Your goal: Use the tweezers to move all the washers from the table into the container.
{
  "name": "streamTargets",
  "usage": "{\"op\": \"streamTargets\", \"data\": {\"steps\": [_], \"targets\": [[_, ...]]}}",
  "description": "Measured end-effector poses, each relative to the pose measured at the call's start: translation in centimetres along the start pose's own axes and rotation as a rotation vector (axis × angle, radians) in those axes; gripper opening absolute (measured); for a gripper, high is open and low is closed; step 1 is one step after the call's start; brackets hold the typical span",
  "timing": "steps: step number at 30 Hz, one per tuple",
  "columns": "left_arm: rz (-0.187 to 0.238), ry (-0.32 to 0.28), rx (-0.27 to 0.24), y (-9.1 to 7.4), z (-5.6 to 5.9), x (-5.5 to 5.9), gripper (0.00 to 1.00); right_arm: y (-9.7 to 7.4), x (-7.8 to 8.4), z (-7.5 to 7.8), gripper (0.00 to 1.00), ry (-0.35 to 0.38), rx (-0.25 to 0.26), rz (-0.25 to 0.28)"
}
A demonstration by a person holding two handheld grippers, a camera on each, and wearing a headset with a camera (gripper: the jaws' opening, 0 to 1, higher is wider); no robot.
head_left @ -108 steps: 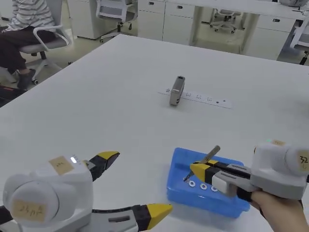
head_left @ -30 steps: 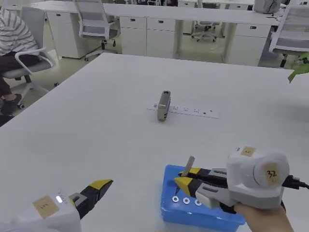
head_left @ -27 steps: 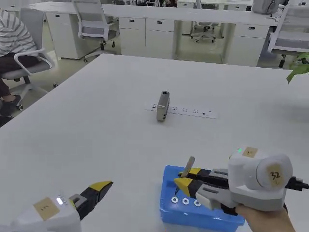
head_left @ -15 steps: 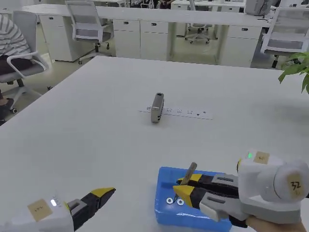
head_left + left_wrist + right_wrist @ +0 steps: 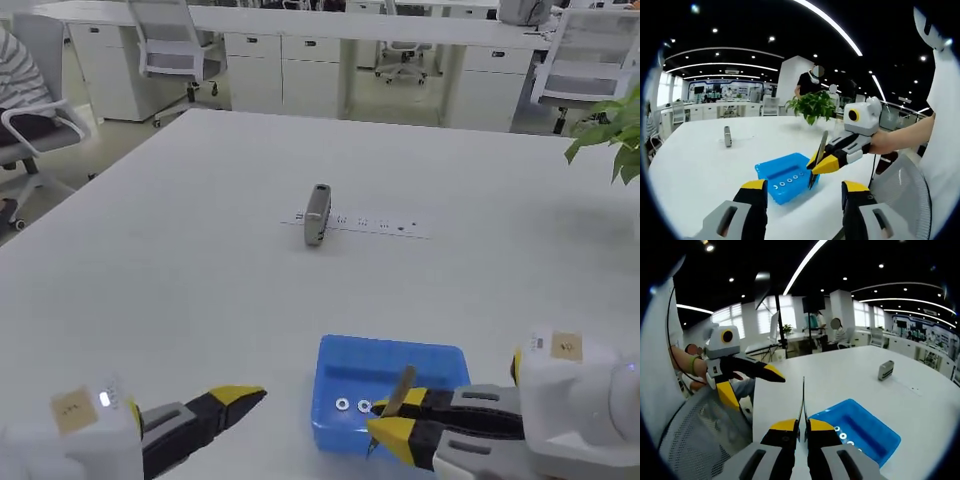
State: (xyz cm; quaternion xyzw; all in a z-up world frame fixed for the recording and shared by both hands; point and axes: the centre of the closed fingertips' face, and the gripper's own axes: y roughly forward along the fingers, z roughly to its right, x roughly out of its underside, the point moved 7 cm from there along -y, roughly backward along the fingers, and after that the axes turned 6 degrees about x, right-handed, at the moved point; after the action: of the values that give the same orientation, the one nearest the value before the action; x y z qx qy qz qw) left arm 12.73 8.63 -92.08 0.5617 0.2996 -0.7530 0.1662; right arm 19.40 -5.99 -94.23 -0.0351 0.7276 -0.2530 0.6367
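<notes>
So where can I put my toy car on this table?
The table is bare left of the block, right of the strip, and between the block and the container. It's crowded at the near edge: the container, the right gripper with tweezers, and the left gripper.

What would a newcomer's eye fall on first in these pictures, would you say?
The blue container near the front edge of the table, with a row of washers inside. The right gripper is shut on tweezers next to it, and the left gripper hangs open and empty.
</notes>
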Motion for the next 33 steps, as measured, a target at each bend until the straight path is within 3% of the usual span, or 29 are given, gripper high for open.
{"op": "streamTargets", "data": {"steps": [5, 7, 9, 18, 22, 24, 27, 29, 30, 33], "targets": [[0.012, -0.016, 0.088, 0.2, 1.2, -0.6, 0.38, 0.2, 1.3, -1.4, 0.04, -0.023, -0.062, -0.043], [-0.006, 0.007, 0.135, 0.3, 1.7, -0.8, 0.25, 0.3, 1.7, -1.8, 0.04, -0.027, -0.081, -0.057], [-0.027, 0.029, 0.165, 0.6, 2.0, -0.9, 0.20, 0.4, 2.0, -2.3, 0.04, -0.032, -0.105, -0.065], [-0.088, 0.077, 0.264, 1.8, 3.0, -1.2, 0.17, 0.3, 2.6, -3.7, 0.04, -0.074, -0.193, -0.100], [-0.119, 0.090, 0.300, 2.4, 3.3, -1.0, 0.15, 0.1, 2.9, -4.3, 0.04, -0.139, -0.231, -0.133], [-0.135, 0.093, 0.320, 2.7, 3.4, -0.8, 0.14, 0.1, 3.2, -4.6, 0.04, -0.179, -0.252, -0.155], [-0.178, 0.110, 0.355, 3.1, 3.7, -0.2, 0.13, 0.2, 3.1, -5.1, 0.04, -0.145, -0.274, -0.133], [-0.197, 0.126, 0.358, 3.3, 3.8, 0.1, 0.13, 0.1, 3.2, -5.1, 0.04, -0.161, -0.284, -0.146], [-0.210, 0.134, 0.361, 3.4, 3.8, 0.2, 0.13, 0.2, 3.5, -5.1, 0.04, -0.199, -0.284, -0.177], [-0.230, 0.154, 0.375, 3.6, 3.9, 0.4, 0.10, 0.2, 3.7, -5.3, 0.04, -0.215, -0.292, -0.189]]}}
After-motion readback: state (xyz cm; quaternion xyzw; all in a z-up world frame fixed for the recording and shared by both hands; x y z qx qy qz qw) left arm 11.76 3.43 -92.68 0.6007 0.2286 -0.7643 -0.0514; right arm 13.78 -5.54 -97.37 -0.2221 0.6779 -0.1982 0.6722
